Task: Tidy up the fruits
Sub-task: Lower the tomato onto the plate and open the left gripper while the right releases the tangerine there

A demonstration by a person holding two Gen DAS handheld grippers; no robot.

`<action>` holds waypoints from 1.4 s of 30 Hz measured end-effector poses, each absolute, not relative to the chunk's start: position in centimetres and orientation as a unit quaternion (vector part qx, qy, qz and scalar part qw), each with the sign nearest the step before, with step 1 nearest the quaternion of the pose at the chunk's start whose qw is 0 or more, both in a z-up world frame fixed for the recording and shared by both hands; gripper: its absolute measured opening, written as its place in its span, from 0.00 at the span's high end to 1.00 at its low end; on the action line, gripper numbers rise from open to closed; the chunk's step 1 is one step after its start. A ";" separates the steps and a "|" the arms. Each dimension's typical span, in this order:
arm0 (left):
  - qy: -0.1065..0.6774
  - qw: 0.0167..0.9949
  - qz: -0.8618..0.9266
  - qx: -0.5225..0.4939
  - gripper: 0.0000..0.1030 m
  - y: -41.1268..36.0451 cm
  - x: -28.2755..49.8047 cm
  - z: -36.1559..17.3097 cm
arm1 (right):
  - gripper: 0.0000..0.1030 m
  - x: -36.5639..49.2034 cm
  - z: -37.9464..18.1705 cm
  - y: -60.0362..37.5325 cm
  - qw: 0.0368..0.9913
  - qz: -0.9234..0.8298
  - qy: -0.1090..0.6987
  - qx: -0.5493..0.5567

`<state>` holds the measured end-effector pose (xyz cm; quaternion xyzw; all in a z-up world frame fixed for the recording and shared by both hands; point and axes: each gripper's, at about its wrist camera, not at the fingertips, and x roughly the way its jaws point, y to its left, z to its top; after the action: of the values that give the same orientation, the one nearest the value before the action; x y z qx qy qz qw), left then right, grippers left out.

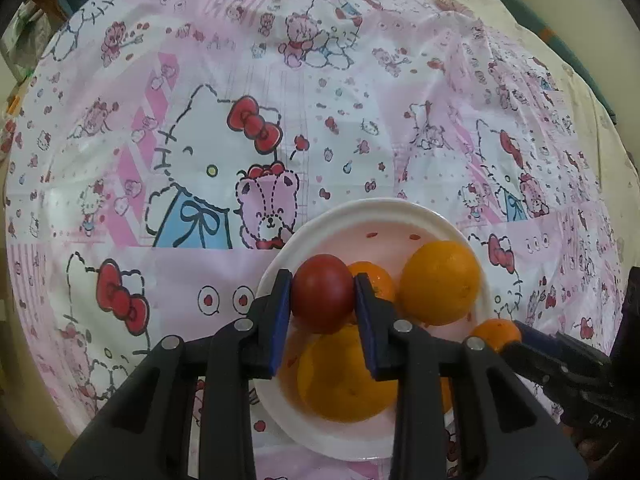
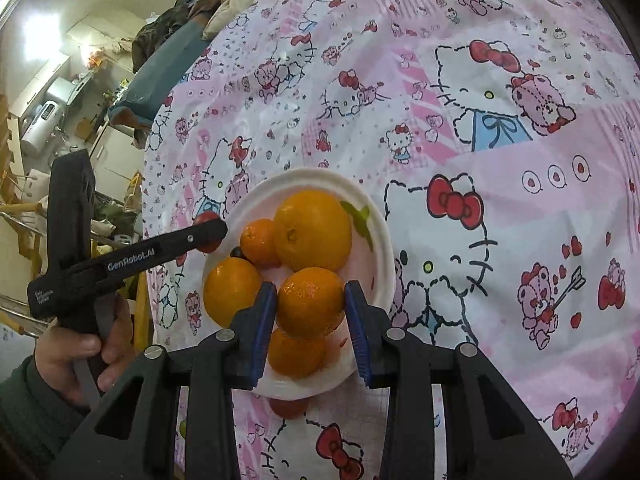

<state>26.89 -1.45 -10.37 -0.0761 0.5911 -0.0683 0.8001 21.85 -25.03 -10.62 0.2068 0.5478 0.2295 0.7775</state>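
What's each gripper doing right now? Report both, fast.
Left gripper: closed on the red fruit, above the white plate.
Right gripper: closed on a small orange, over the same plate.

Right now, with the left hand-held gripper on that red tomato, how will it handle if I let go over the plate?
The red tomato looks round and glossy, so it would likely roll off the piled oranges. It is probably soft: squeeze gently. The plate has a shallow rim that may not stop it.
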 end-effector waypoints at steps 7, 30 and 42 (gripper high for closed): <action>0.600 0.795 -0.064 -0.068 0.74 -2.0 27.1 -11.2 | 0.64 21.8 -11.3 -24.5 0.777 0.220 0.558 0.192; 0.587 0.805 -0.068 -0.058 0.26 -2.8 26.2 -9.7 | 0.42 21.6 -10.6 -24.3 0.789 0.220 0.545 0.180; 0.547 0.835 -0.041 -0.032 0.25 -2.1 25.2 -7.4 | 0.30 21.3 -8.9 -25.3 0.806 0.216 0.518 0.189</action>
<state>25.24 -2.11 -7.43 -0.0325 0.5471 -0.0414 0.8354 21.28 -25.29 -8.93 0.1895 0.5177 0.2160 0.8059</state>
